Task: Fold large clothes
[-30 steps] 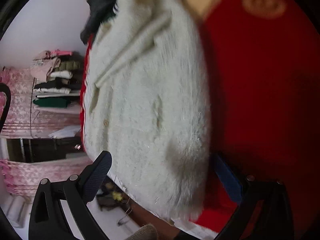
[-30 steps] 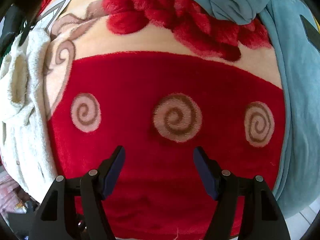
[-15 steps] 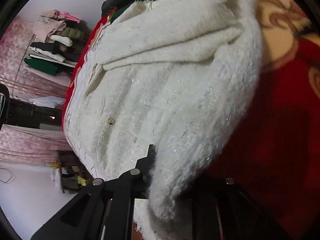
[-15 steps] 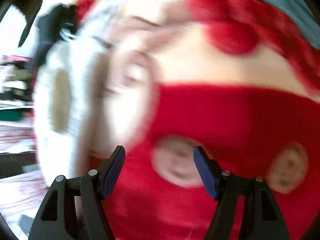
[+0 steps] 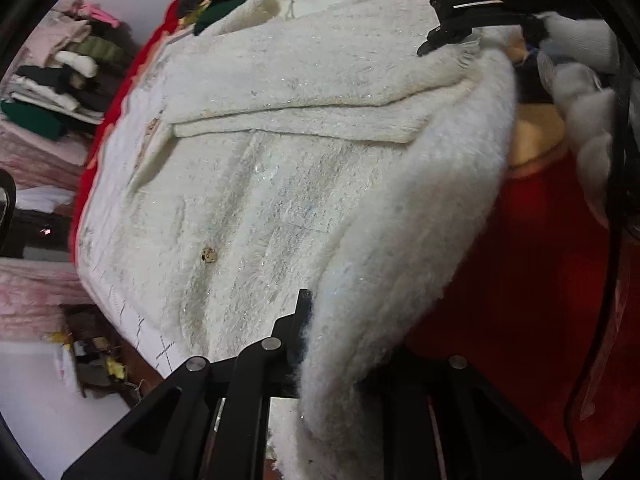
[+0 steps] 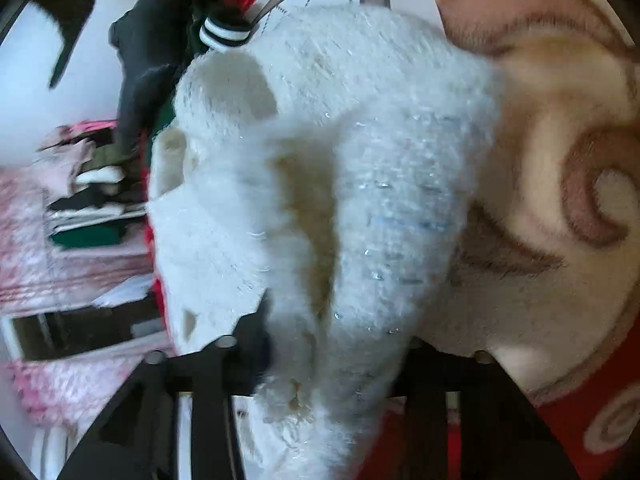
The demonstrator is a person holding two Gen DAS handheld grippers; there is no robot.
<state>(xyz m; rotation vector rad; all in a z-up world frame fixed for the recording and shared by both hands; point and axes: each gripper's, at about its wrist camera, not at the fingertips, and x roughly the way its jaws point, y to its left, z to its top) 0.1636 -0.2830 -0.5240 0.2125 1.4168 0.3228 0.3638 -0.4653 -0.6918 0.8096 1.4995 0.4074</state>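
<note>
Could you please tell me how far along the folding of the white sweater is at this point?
Early to midway. Done: one sleeve lies folded across the white sweater spread on the red blanket. In hand: the left gripper and right gripper each grip its right edge, lifted. Left: carrying that side over, then folding it smaller.

The right gripper (image 6: 332, 344), open over the bare red blanket (image 6: 568, 432) a second ago, now pinches the white fuzzy cardigan (image 5: 280, 200). The left gripper (image 5: 340, 344), open then, also clamps its edge.
</note>
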